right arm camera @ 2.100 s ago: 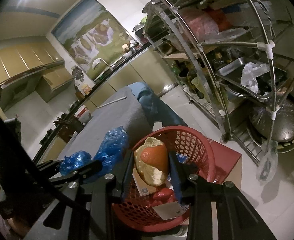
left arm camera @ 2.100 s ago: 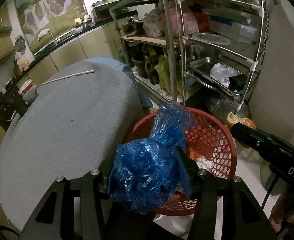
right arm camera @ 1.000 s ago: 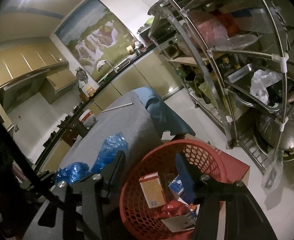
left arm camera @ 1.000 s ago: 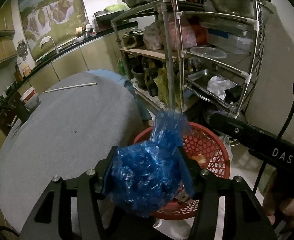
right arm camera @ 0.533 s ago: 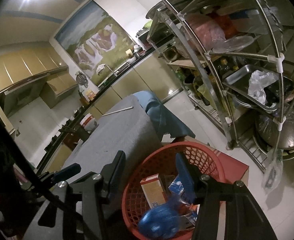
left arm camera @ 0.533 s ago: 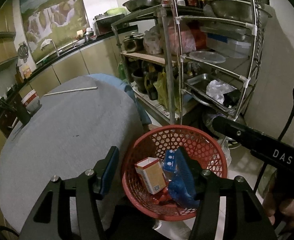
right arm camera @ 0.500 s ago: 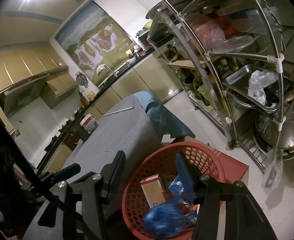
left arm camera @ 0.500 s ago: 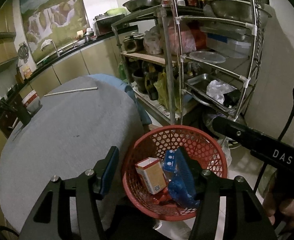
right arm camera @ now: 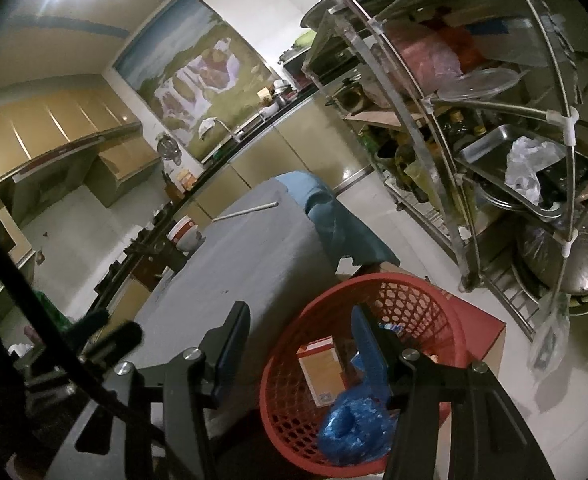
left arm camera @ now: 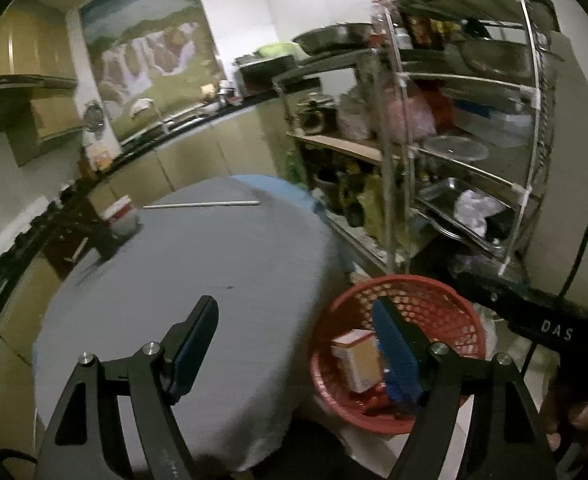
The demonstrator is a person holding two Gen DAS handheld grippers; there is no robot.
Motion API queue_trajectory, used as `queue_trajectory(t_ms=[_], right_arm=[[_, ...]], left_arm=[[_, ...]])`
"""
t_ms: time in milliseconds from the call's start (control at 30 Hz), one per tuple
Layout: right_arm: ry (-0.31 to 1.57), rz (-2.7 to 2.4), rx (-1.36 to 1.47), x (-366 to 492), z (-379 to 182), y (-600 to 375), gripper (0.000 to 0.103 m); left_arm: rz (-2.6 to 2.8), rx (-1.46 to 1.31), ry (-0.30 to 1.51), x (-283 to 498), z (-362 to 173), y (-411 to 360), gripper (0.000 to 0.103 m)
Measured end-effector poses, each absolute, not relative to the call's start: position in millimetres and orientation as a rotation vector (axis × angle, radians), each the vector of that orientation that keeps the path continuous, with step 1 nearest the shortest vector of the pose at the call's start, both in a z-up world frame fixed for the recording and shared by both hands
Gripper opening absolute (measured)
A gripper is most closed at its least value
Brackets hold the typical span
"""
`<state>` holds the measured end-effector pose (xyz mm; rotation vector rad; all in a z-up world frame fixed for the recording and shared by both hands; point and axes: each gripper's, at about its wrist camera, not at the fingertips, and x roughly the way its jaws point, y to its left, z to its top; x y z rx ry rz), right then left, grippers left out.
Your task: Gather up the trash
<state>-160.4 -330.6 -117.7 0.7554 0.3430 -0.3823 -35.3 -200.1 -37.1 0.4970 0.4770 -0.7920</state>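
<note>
Kitchen floor, crumpled blue plastic bag (right arm camera: 353, 426) in red basket (right arm camera: 425, 300), both claws gaping, empty, left (left arm camera: 294, 344) just widened

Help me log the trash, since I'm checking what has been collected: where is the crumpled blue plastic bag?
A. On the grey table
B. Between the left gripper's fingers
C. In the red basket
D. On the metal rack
C: the blue plastic bag lies inside the red basket, beside a small carton.

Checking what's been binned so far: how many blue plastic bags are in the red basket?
1. A crumpled blue plastic bag lies at the near side of the red basket, beside a cardboard box; others may be hidden underneath.
</note>
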Motion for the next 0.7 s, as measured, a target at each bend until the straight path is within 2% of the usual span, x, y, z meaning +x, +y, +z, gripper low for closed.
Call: queue_trajectory(t_ms=[233, 333, 700], right_arm=[[0.385, -0.368, 0.7, -145.9, -108.7, -308.4, 0.057], [0.393, -0.365, 0.673, -140.7, -102.2, -298.2, 0.057], [0.43, -0.366, 0.55, -122.0, -74.7, -254.0, 0.057]], left_arm=[[-0.714, 0.439, 0.479, -16.9, -22.6, -166.5, 0.083], [-0.667, 0.419, 0.457, -12.0, -18.6, -148.9, 0.087], [-0.572, 0.346, 0.535, 16.7, -16.6, -90.8, 0.087]])
